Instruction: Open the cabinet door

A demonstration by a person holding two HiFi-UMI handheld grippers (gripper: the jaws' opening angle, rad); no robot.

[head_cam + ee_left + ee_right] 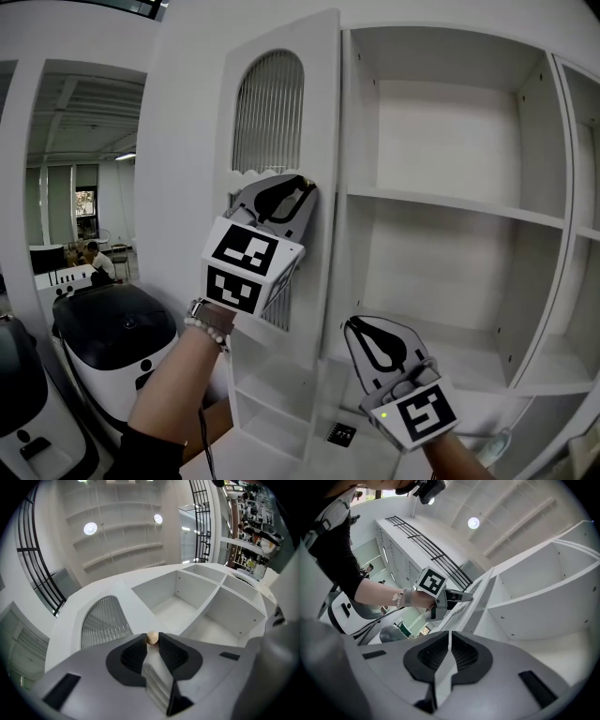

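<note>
White wood everywhere, and the cabinet door (272, 141) stands swung out to the left of its frame, its arched slatted panel facing the room. Behind it the open shelves (450, 202) are in plain sight.

The left gripper (302, 192) is up against the door's inner edge, angled upward. Its own view tells the story: a small, round, pale wooden knob (152, 638) sits right at the tips. The two dark ribbed fingers (133, 651) are closed in on it from either side. They stand only a narrow gap apart, just the knob's width, and the pads press against it. That's a firm pinch on the handle, with nothing else between them. The hand behind that gripper wears a beaded band at the wrist (208, 323).

Down low on the right, the right gripper (361, 328) points up in front of the bottom shelf, well clear of the door. Its fingers (436, 656) are brought together with barely a seam between the pads. They hold nothing and touch nothing.

Off to the left, beyond the door, a white machine with a black top (112, 328) sits on the floor.
</note>
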